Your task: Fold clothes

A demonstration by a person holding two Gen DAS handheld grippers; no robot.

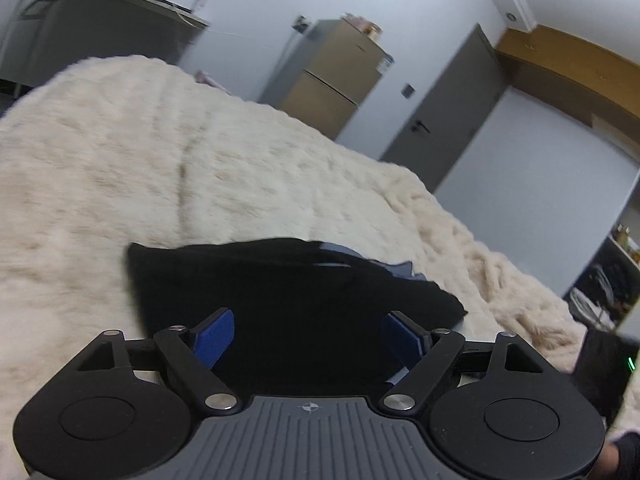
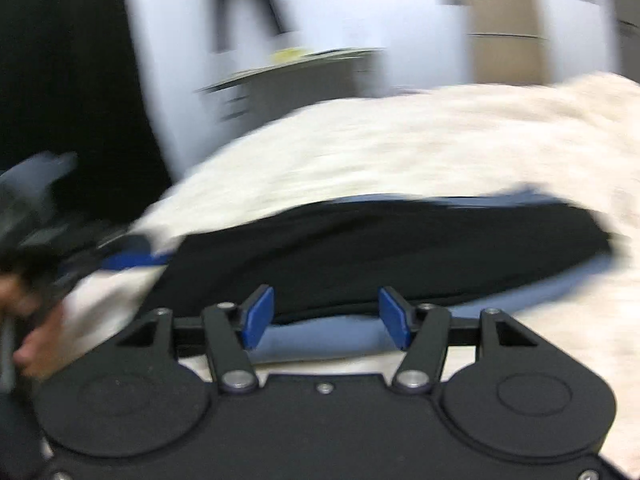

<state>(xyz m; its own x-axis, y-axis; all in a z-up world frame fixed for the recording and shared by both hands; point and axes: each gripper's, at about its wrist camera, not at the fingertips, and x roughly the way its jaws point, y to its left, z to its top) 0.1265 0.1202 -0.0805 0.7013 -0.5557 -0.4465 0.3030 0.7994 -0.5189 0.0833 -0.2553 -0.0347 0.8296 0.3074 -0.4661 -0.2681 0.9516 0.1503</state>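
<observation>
In the left wrist view, the left gripper [image 1: 307, 338] is hovering with its blue fingers [image 1: 214, 338] spread wide, holding nothing, directly over the near part of a black garment [image 1: 280, 284]. That garment is lying flattened on a cream fluffy blanket [image 1: 140, 152], its left corner squared off and its far edge showing a strip of blue cloth [image 1: 340, 250] peeking out from under it. In the right wrist view, which is blurring heavily, the right gripper [image 2: 326, 314] is also sitting with its fingers [image 2: 260, 314] parted and gripping nothing; between them the blue cloth [image 2: 320, 338] is showing at the near edge, with the black garment [image 2: 380, 248] stretching across just beyond and lying on top of it. At the left edge of that view, the other gripper's blue finger is reaching in towards the garment's left end, though blur is hiding whether it is touching. Beyond the garment the blanket [image 2: 400, 140] is running on to its far edge. Farther back in the left wrist view, a tan fridge [image 1: 332, 80] is standing against the white wall, a grey door [image 1: 444, 112] is showing to its right, and a grey worktop [image 1: 100, 12] is standing at the upper left
</observation>
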